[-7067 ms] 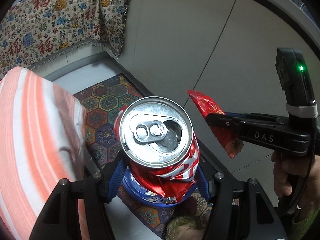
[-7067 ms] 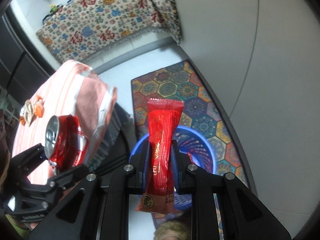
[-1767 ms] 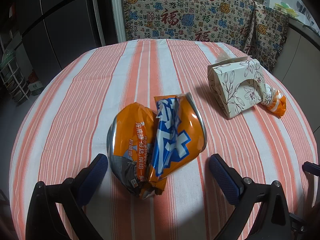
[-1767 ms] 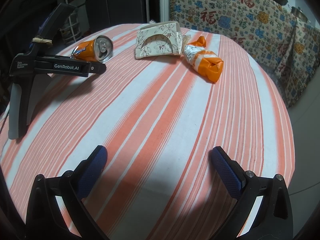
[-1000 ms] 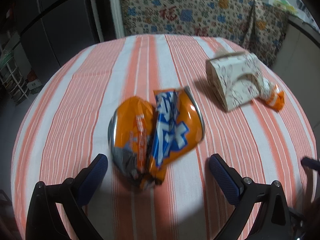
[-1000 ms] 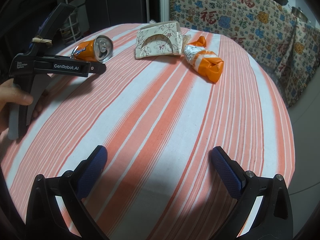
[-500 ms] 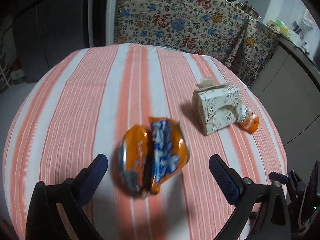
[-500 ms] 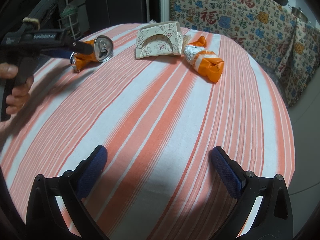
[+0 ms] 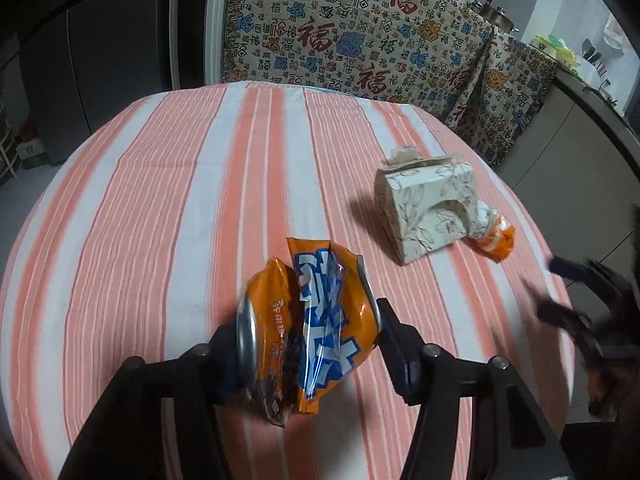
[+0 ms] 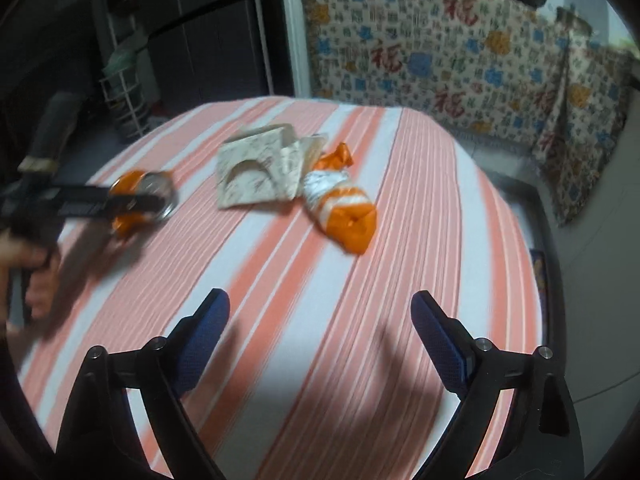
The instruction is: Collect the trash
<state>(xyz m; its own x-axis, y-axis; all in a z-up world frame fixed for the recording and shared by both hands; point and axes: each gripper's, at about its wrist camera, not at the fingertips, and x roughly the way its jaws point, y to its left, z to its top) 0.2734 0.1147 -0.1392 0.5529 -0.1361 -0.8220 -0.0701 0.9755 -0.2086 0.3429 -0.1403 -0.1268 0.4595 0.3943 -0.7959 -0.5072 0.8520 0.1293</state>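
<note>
crushed orange can [image 9: 308,320] | between closing left tongs [image 9: 308,332], near floral box [image 9: 428,208] | right tongs [image 10: 320,340] apart, closing, empty | orange wrapper [image 10: 344,208] beside box, uncollected on bench [image 9: 160,200]

Most of the striped surface [image 9: 168,184] lies bare: the whole left and far part is open, and so is the broad stretch in front of the right tongs [image 10: 320,336], whose jaws are closing with nothing between them. Toward the right edge the floral paper box [image 9: 428,216] and the orange-and-white wrapper [image 9: 494,236] touching its far side form one cluster that blocks a straight pass there. The crushed orange can [image 9: 308,320] fills the gap of the left tongs [image 9: 310,340], whose jaws are closing with it between them, well apart from that cluster.
</note>
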